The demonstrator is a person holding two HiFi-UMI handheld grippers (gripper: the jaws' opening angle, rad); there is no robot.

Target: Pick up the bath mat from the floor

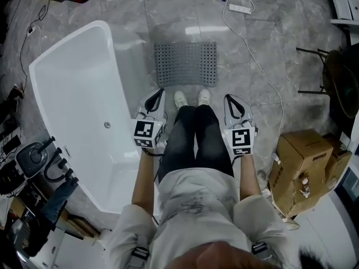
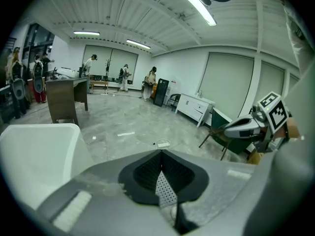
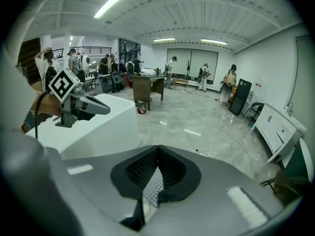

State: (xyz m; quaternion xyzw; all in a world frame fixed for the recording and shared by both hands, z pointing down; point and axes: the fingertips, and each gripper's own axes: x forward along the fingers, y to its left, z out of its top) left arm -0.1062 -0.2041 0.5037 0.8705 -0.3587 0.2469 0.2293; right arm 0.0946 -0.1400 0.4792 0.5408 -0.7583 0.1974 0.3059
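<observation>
The bath mat [image 1: 185, 63] is a grey perforated rectangle lying flat on the marble floor, just ahead of the person's white shoes [image 1: 190, 98]. My left gripper [image 1: 161, 92] hangs beside the left leg and my right gripper [image 1: 228, 97] beside the right leg. Both point forward and down toward the mat's near edge and stop short of it. In the left gripper view the jaws [image 2: 161, 152] meet at the tip with nothing between them. The right gripper [image 3: 157, 147] looks the same in its own view. Neither touches the mat.
A white bathtub [image 1: 84, 111] runs along the left, close to the left gripper. A cardboard box [image 1: 305, 161] stands at the right. A power strip with a white cable [image 1: 241, 7] lies beyond the mat. A dark chair [image 1: 336, 77] is at far right. People stand far across the hall [image 2: 88, 65].
</observation>
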